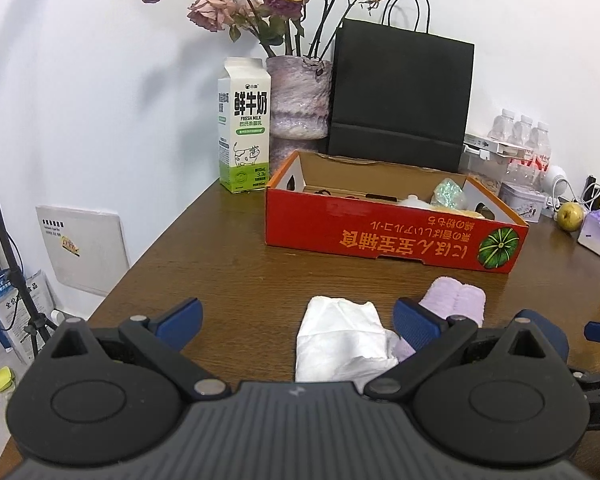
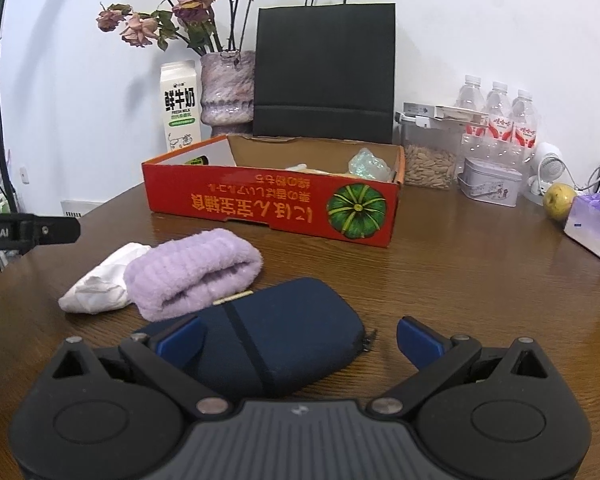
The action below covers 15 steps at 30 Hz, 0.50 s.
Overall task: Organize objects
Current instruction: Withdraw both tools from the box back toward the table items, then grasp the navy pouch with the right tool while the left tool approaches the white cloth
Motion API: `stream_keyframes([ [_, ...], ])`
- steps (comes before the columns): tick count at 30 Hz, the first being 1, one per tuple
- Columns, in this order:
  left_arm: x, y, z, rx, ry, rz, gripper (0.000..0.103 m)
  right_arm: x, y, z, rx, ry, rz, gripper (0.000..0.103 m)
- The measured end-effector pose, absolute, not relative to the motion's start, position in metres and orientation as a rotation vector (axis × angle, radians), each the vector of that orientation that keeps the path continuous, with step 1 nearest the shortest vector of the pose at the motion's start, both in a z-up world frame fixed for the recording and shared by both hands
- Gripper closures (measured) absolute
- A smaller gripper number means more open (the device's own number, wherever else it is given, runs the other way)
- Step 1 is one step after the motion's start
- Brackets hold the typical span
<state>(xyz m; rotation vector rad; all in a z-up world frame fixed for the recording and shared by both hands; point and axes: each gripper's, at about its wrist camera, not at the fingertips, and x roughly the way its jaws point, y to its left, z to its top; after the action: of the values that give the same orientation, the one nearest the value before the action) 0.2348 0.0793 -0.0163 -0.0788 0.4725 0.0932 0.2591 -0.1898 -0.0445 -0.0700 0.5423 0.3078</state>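
A red cardboard box [image 1: 380, 236] [image 2: 236, 204] lies open on the brown table, with a glittery green item [image 1: 449, 194] [image 2: 369, 165] and other small things inside. In front of it lie a white crumpled cloth [image 1: 340, 340] [image 2: 100, 280], a rolled lilac towel [image 1: 456, 300] [image 2: 192, 272] and a navy pouch [image 2: 284, 332]. My left gripper [image 1: 298, 320] is open, its fingers straddling the white cloth. My right gripper [image 2: 298, 338] is open around the navy pouch, whose near end lies between the fingers.
At the back stand a milk carton [image 1: 245, 128] [image 2: 180, 106], a vase of dried roses [image 1: 298, 96] [image 2: 228, 86] and a black paper bag [image 1: 400, 88] [image 2: 324, 72]. Water bottles [image 2: 496, 114], a seed jar [image 2: 430, 160], a tin [image 2: 490, 184], a pear [image 2: 558, 200] and a lilac pouch [image 2: 592, 226] crowd the right. The table's left edge [image 1: 140, 260] drops off.
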Motion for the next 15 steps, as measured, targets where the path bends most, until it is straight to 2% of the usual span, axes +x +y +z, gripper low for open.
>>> stream_keyframes([
  [15,0.239,0.083,-0.023,-0.092,0.492,0.108,0.0,0.281,-0.149,-0.046,-0.112,0.6,0.248,0.0],
])
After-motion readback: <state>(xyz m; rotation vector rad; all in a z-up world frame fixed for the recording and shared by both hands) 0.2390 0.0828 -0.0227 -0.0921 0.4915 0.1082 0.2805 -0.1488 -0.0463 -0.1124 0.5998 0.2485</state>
